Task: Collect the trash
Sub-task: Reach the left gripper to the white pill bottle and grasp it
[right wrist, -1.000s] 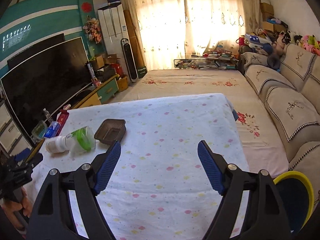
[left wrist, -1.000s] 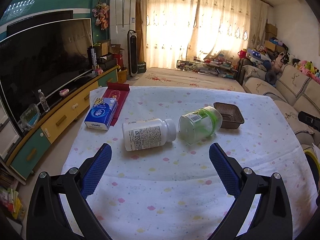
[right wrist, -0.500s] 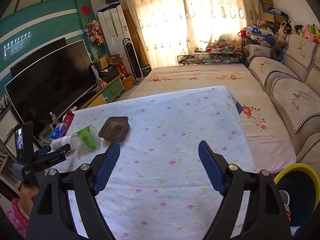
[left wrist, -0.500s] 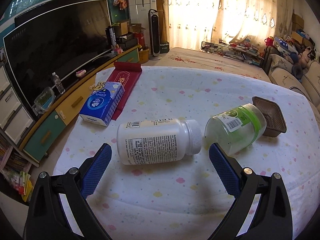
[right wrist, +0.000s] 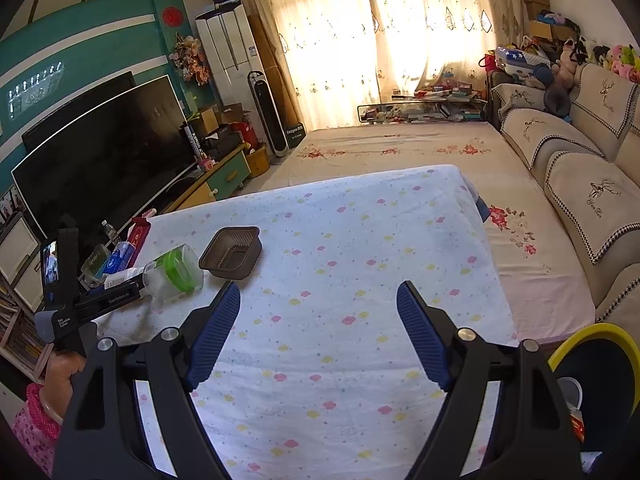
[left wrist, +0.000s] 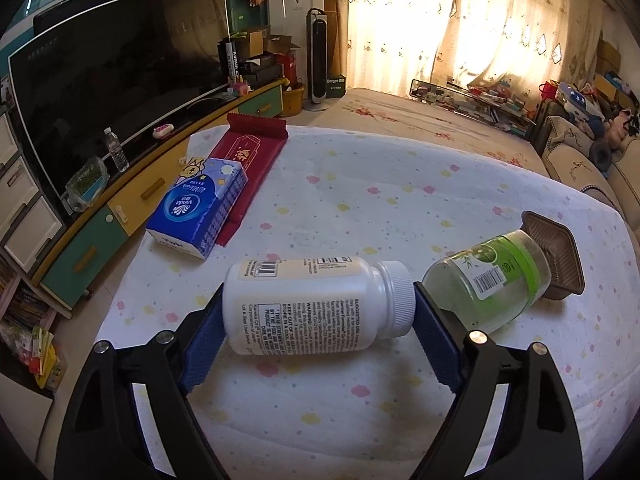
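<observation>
A white pill bottle [left wrist: 312, 308] lies on its side on the flowered tablecloth [left wrist: 360, 208]. My left gripper [left wrist: 318, 289] is closing on it lengthwise, one blue pad against its base and the other against its cap. To its right lies a clear jar with a green lid [left wrist: 492, 284], which touches a brown plastic tray [left wrist: 554, 256]. My right gripper [right wrist: 319, 286] hangs open over bare cloth nearer the table's middle, with nothing between its fingers. From there the jar [right wrist: 172, 272] and the tray [right wrist: 232, 252] show at the left.
A blue tissue pack [left wrist: 200, 208] and a red packet [left wrist: 250, 156] lie at the table's left side. A dark bin with a yellow rim [right wrist: 592, 364] stands at the lower right. A TV and cabinet line the left, a sofa the right. A hand [right wrist: 64, 376] holds the left gripper.
My left gripper came forward and down to the white bottle, and its jaws narrowed from wide open onto the bottle's two ends. The right gripper has stayed where it was, open.
</observation>
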The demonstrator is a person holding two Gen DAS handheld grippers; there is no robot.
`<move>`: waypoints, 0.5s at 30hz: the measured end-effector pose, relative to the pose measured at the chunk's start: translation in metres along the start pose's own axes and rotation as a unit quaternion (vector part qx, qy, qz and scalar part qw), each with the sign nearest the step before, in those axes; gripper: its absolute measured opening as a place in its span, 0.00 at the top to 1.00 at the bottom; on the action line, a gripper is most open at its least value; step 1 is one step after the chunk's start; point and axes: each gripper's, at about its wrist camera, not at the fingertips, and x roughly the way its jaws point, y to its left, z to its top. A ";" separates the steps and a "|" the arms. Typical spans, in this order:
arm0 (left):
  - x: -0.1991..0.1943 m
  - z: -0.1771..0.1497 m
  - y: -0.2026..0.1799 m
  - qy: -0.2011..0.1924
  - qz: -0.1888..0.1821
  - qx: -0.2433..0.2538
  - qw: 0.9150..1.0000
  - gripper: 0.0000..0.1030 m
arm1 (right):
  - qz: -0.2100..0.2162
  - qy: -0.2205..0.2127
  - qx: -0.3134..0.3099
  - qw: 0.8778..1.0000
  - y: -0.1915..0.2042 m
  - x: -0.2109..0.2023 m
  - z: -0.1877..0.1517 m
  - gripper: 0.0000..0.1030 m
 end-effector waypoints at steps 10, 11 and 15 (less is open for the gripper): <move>-0.019 -0.011 0.002 -0.003 -0.011 0.011 1.000 0.19 | -0.009 0.008 0.006 1.000 -0.006 0.006 -0.001 0.26; -0.025 -0.014 0.004 -0.006 -0.012 0.014 1.000 0.19 | -0.010 0.007 0.007 1.000 -0.007 0.006 -0.001 0.26; -0.064 -0.032 0.004 -0.026 -0.025 0.038 0.999 0.19 | -0.014 -0.002 0.009 1.000 -0.008 0.001 0.000 0.26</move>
